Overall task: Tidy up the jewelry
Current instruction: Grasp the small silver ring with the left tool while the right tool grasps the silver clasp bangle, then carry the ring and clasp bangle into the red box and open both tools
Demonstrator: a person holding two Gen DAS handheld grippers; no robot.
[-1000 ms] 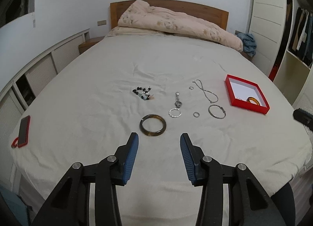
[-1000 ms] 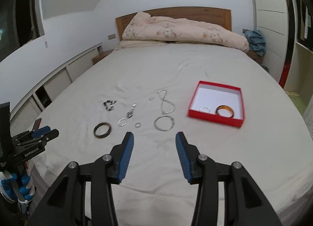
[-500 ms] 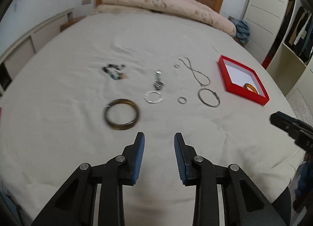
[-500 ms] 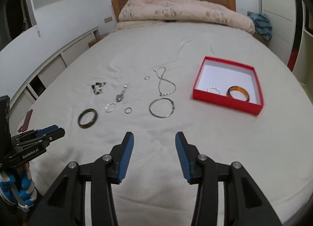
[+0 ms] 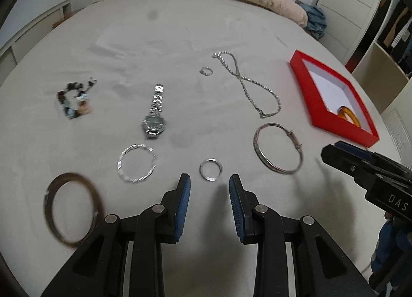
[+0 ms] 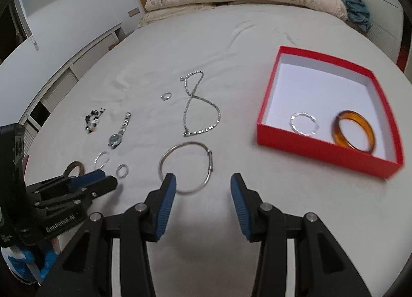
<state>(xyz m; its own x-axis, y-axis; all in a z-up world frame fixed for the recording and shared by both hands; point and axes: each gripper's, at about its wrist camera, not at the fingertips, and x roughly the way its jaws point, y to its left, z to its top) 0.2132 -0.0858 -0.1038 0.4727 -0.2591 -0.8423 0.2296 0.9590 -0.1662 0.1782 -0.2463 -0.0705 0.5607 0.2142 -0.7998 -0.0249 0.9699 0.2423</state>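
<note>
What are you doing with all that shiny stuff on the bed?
A person is sorting jewelry into the red box. An amber bangle and a silver ring already lie in it. The left gripper hovers open near a small ring, and the right gripper hovers open by a silver bangle. Neither holds anything. A watch, a necklace and other pieces wait on the sheet.

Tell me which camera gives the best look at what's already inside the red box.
The right wrist view. It looks down into the red box, showing an amber bangle and a thin silver ring-shaped piece on its white floor. The left wrist view sees the box obliquely; only part of the bangle shows.
</note>
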